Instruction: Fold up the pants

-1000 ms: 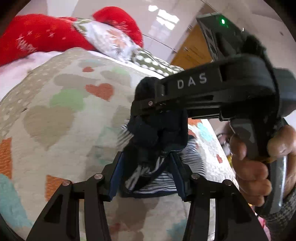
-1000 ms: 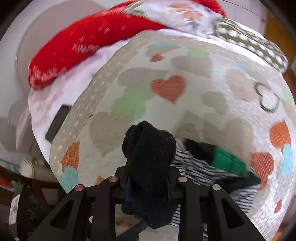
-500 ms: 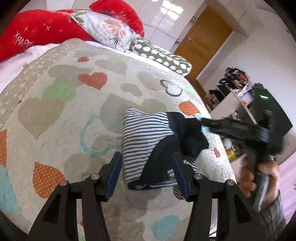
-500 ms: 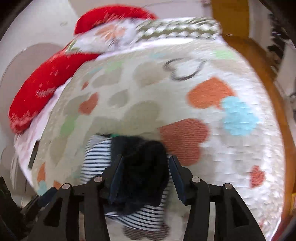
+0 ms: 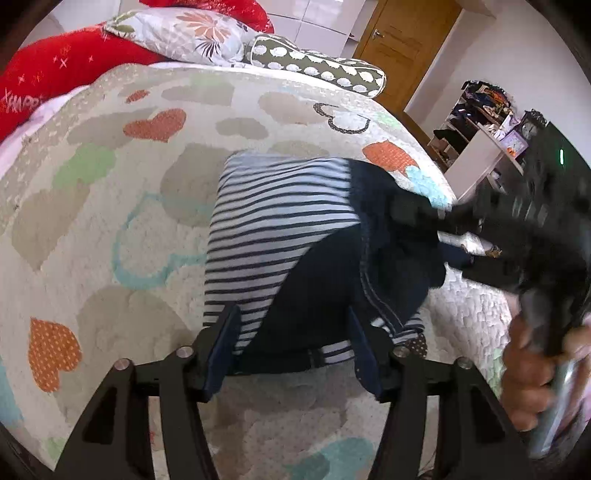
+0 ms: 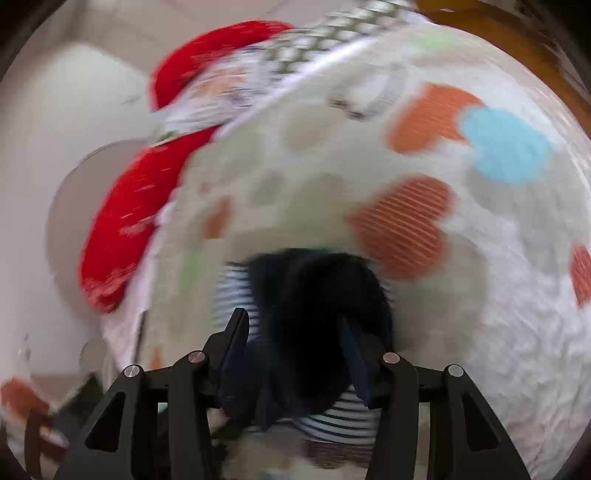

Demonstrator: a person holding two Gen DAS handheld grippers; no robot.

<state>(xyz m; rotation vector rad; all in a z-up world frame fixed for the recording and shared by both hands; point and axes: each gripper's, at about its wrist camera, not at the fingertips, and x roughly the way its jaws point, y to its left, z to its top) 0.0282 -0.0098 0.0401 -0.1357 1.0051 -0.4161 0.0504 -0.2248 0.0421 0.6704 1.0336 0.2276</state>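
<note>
The pants are striped white-and-navy with dark navy parts. They lie folded into a compact stack on the heart-patterned quilt. My left gripper is open, its fingers on either side of the stack's near edge. My right gripper is open around the dark bunched end of the pants. In the left wrist view it comes in from the right over the stack's far right corner. The right wrist view is blurred.
Red, floral and dotted pillows line the far end of the bed. A wooden door and a cluttered white shelf stand beyond the bed's right edge. The quilt edge drops off at the right.
Both grippers have let go of the pants, which now lie folded on the quilt. The right gripper swung to the right side of the stack; the left pulled back slightly.
</note>
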